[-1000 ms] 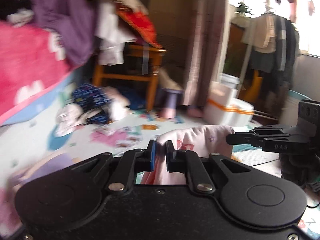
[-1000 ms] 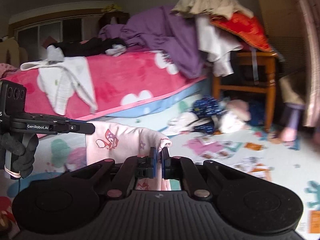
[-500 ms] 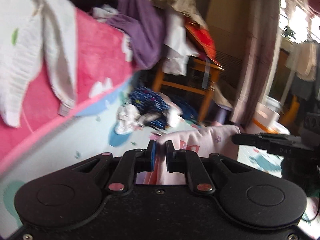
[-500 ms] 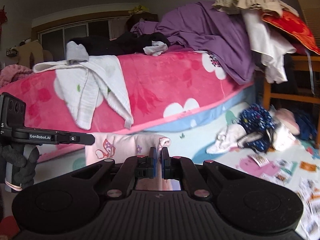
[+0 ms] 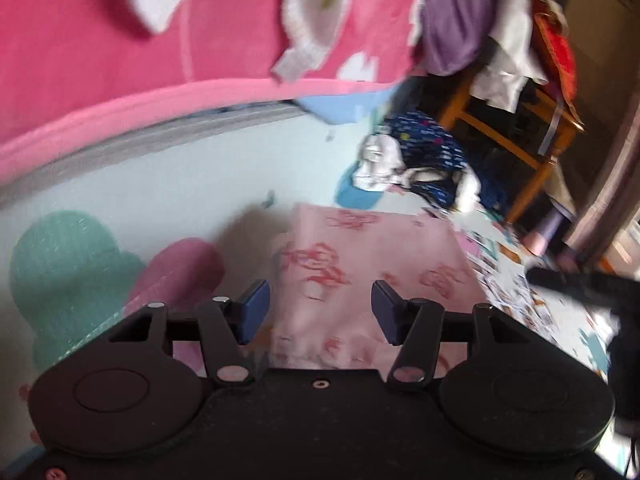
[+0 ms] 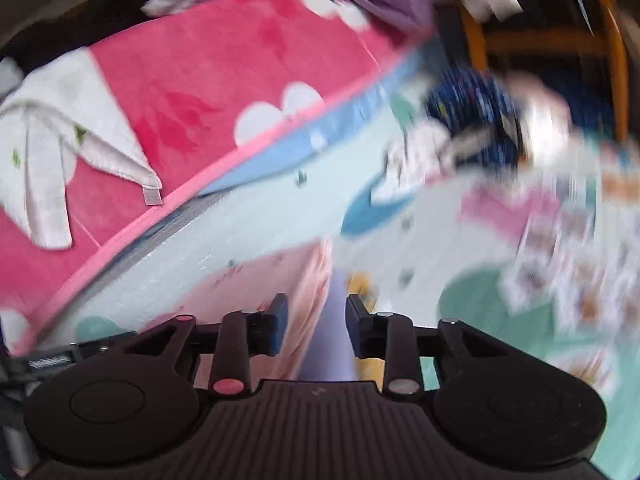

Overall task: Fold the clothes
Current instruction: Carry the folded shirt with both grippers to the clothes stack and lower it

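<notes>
I've just been opening both tongs, left tongs [image 5: 316,312] and right tongs [image 6: 316,322] now apart over the pink cloth [image 5: 372,256] lying on the mat [image 5: 168,196], so I'd back off level without snagging its near edge.

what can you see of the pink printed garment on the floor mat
The pink printed garment looks like soft, thin cloth, pale pink with darker pink-red cartoon prints. It lies spread flat on the pale floor mat in a roughly rectangular shape, near the bed's pink blanket. Neither open gripper's pads press on it. Blur hides finer detail.
</notes>
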Demonstrator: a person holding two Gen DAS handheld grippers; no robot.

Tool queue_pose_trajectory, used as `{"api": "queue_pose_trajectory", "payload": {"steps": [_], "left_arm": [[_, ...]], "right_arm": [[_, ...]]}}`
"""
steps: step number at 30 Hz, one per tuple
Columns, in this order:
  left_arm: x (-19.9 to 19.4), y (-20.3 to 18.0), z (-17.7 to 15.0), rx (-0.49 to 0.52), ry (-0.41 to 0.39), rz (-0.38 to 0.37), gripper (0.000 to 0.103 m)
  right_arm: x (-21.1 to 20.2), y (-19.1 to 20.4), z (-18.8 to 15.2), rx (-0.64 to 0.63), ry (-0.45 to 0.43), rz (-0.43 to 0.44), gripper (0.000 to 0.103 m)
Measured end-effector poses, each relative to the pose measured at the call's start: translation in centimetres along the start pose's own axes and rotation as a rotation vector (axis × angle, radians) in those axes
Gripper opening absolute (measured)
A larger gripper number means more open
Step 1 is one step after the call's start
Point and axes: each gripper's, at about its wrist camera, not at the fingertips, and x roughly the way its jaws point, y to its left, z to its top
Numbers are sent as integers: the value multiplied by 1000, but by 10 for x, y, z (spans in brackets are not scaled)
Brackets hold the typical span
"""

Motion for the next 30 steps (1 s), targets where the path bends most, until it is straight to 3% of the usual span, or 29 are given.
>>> {"api": "queue_pose_trajectory", "payload": {"steps": [4, 10, 12, 13, 15, 16, 20, 24, 26, 29, 30], "left_arm": [[6, 17, -5, -160, 29, -14, 55], [13, 43, -19, -361, 64, -102, 54], [12, 45, -19, -367, 59, -121, 48], [12, 45, -19, -371, 58, -128, 37], [13, 43, -16, -370, 58, -133, 29], [13, 39, -13, -356, 58, -123, 11], [-2, 20, 4, -296, 2, -76, 6], [-19, -4, 22, -288, -50, -152, 6], [-22, -17, 20, -248, -29, -157, 6], [-12, -29, 4, -151, 54, -117, 7], [-9, -29, -1, -139, 73, -99, 7]], "right_arm": [[-1, 2, -31, 161, 1, 33, 56], [17, 3, -54, 217, 60, -17, 57], [21, -3, -57, 288, 61, -6, 55], [22, -3, -58, 299, 63, 5, 43], [24, -2, -57, 305, 72, 19, 23], [25, 0, -55, 304, 78, 19, 21], [16, 10, -36, 272, 51, 57, 15], [-4, 0, -5, 254, -20, 113, 15], [-1, -20, -4, 321, 32, 108, 16], [14, -48, -23, 365, 168, -12, 26], [11, -54, -29, 375, 168, -31, 29]]}}
